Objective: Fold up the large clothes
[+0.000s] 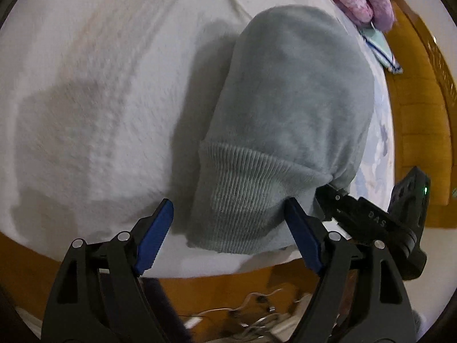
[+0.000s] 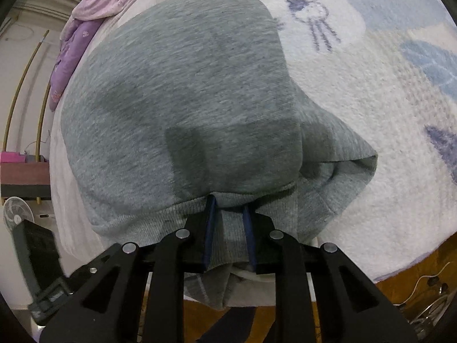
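Sweatshirt (image 2: 177, 85) lies folded on the bed (image 1: 85, 114); right gripper (image 2: 228, 214) pinches its ribbed hem, left gripper (image 1: 228, 217) gapes wide around it.

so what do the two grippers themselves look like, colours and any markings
Both are matte black plastic with triangular cut-outs in the linkage arms and round silver pivot pins. The left gripper has ridged blue pads; so does the right gripper. Seen from the left wrist, the right unit carries embossed "DAS" lettering and a small green LED. No cables or sleeves are visible.
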{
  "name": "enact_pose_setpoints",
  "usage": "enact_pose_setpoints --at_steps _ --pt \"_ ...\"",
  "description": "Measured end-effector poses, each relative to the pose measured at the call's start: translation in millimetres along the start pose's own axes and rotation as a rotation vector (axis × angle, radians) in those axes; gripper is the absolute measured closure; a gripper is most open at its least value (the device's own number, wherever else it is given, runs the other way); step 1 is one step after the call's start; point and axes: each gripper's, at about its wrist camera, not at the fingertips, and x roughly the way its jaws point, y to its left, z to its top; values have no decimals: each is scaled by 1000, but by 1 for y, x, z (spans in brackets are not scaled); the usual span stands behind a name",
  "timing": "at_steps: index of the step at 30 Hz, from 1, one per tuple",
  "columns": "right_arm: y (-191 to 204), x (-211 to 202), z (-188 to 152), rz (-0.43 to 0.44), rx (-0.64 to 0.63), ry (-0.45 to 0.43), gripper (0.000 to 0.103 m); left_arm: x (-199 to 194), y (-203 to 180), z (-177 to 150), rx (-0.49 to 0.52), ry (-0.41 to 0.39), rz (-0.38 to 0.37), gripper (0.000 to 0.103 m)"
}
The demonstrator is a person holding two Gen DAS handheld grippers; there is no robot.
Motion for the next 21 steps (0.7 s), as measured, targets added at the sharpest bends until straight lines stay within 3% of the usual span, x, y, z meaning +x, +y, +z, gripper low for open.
enact_pose_setpoints --at_steps 5,7,8,12,17,21 --pt "-3 -3 -5 13 45 -35 82 11 4 4 -44 1 -20 22" --pt "-7 -10 -10 33 98 -52 79 11 3 7 -35 5 -35 29" --pt "-9 -14 -14 44 124 -59 74 12 1 9 -30 7 -55 46" --pt "-17 -33 -27 130 242 -123 40 11 -9 9 -19 3 -42 52" --pt "-34 -46 -56 219 448 -184 38 -2 -10 11 -51 14 -82 64" --pt "-49 -34 -77 315 625 -159 31 -17 -14 16 -67 26 -138 66"
